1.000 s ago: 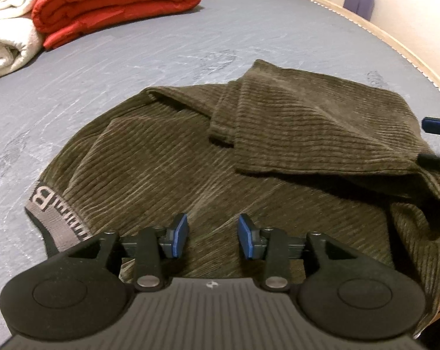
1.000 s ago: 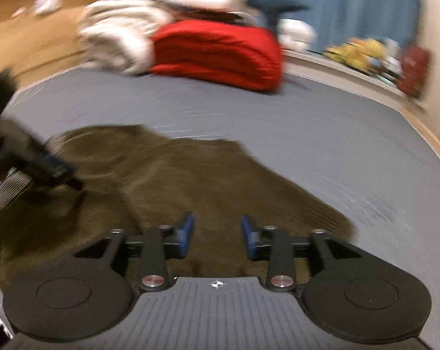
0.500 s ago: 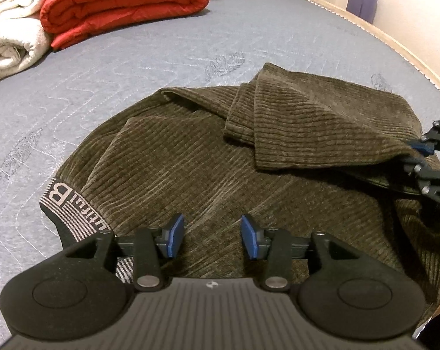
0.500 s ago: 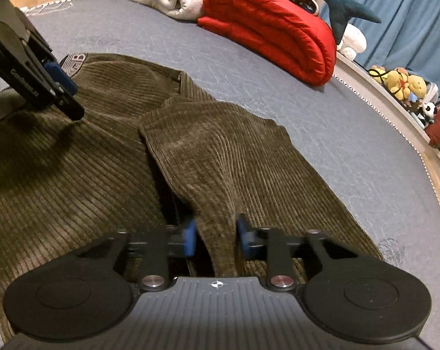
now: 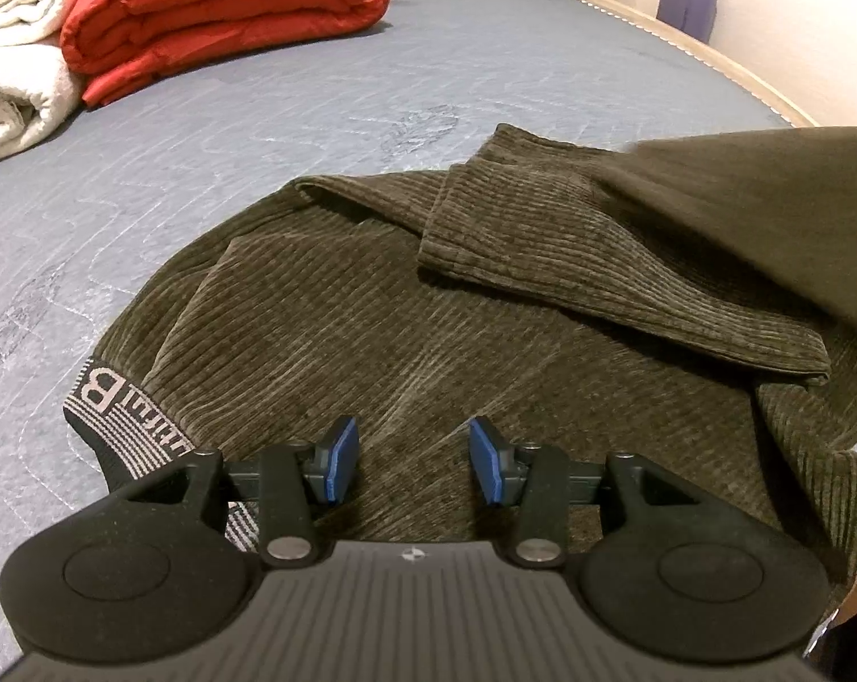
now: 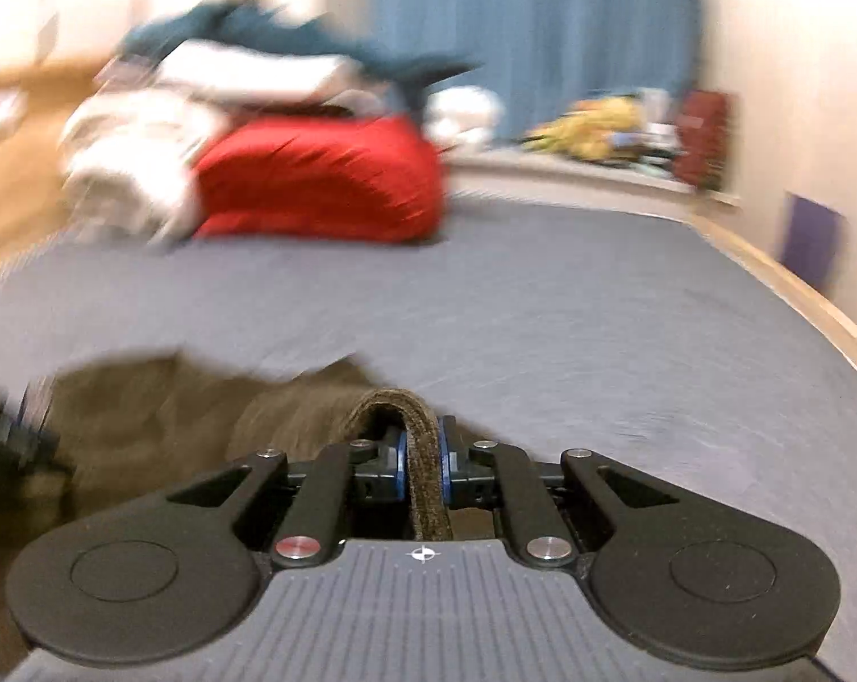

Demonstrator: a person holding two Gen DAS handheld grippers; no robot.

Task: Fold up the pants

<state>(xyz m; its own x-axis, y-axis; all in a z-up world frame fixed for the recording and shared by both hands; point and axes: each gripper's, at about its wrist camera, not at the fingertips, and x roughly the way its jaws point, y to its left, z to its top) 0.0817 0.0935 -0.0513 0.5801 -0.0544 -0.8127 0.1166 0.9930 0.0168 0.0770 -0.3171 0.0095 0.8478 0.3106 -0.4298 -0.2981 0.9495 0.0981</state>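
Since a second ago the right gripper (image 6: 423, 460) has gone from hanging apart over the cloth to pinching a fold of it, and its jaws are closing yet, blue pads pressed on either side of a doubled strip of the pants (image 5: 406, 318). That view is smeared with motion, and from the left side a blurred brown sheet of the same fabric rises at the right edge, lifted clear of the rest.

Close by, the left gripper (image 5: 414, 469) hovers low over the waist end, its pads parted with nothing between them, only corduroy beneath. The lettered waistband (image 5: 116, 420) lies just to its left. Beyond, the olive garment sprawls on the grey mattress (image 5: 258, 113), one leg end already lapped across the body. Farther back sit a rolled red quilt (image 5: 218, 5) and white bedding (image 5: 13, 74).

My worry is the free waist: with nothing pinning it, a fast pull from the right could drag the whole garment along and skew the fold. The pinch also looks narrow, so the heavy cloth might slip out mid-swing.
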